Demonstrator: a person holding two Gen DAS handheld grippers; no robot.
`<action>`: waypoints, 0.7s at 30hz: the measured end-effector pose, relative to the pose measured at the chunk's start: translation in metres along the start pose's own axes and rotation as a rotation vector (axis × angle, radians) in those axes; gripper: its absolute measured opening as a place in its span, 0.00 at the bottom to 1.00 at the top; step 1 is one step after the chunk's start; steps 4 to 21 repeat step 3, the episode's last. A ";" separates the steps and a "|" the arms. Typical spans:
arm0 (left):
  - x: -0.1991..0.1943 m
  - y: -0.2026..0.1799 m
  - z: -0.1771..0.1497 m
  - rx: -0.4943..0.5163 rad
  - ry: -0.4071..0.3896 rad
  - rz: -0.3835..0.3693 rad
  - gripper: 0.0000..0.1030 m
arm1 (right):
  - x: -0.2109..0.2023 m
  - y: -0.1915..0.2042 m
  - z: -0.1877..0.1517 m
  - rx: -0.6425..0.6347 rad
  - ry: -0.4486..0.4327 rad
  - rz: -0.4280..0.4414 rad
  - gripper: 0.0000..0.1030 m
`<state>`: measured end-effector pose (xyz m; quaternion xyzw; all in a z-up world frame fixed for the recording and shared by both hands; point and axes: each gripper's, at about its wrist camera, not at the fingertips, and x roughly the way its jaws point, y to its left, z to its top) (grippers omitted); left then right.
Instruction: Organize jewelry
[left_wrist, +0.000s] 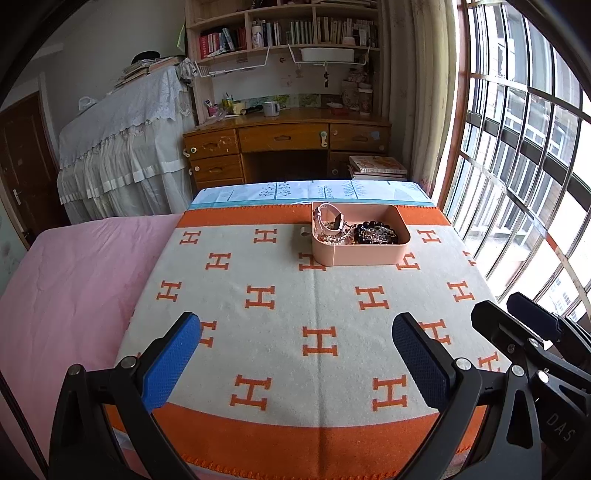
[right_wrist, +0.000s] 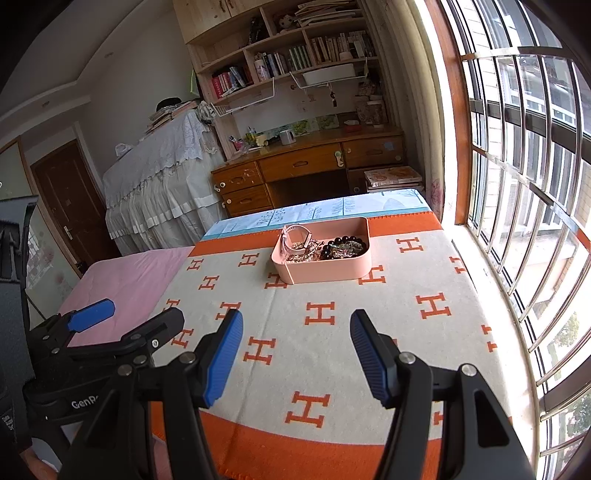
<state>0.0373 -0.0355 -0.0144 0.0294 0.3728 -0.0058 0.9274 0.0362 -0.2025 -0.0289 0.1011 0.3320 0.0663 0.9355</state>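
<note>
A pink tray (left_wrist: 364, 256) (right_wrist: 328, 273) stands on the far part of the orange-and-cream blanket (left_wrist: 280, 314) (right_wrist: 332, 332). Inside it lie a pink-strapped watch (left_wrist: 327, 216) (right_wrist: 295, 236), dark bead bracelets (left_wrist: 375, 232) (right_wrist: 345, 245) and a tangle of chains. My left gripper (left_wrist: 295, 332) hangs over the near blanket, open, with nothing between its blue pads. My right gripper (right_wrist: 295, 332) is open too and holds nothing; it sits beside the left one, whose fingers (right_wrist: 90, 314) show at the left of the right wrist view. Both grippers are well short of the tray.
A pink sheet (left_wrist: 74, 295) covers the bed left of the blanket. Barred windows (left_wrist: 517, 166) run along the right side. Beyond the bed stand a wooden desk (left_wrist: 284, 140) with bookshelves and a cloth-covered piece of furniture (left_wrist: 122, 147). Books (left_wrist: 376, 168) are stacked by the desk.
</note>
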 end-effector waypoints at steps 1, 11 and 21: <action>0.000 0.001 -0.001 -0.002 0.003 -0.003 0.99 | -0.001 0.002 -0.001 -0.003 0.001 -0.002 0.59; 0.002 0.002 -0.001 -0.007 0.013 -0.009 0.99 | -0.002 0.005 -0.002 -0.007 0.004 -0.009 0.59; 0.002 0.002 -0.001 -0.007 0.013 -0.009 0.99 | -0.002 0.005 -0.002 -0.007 0.004 -0.009 0.59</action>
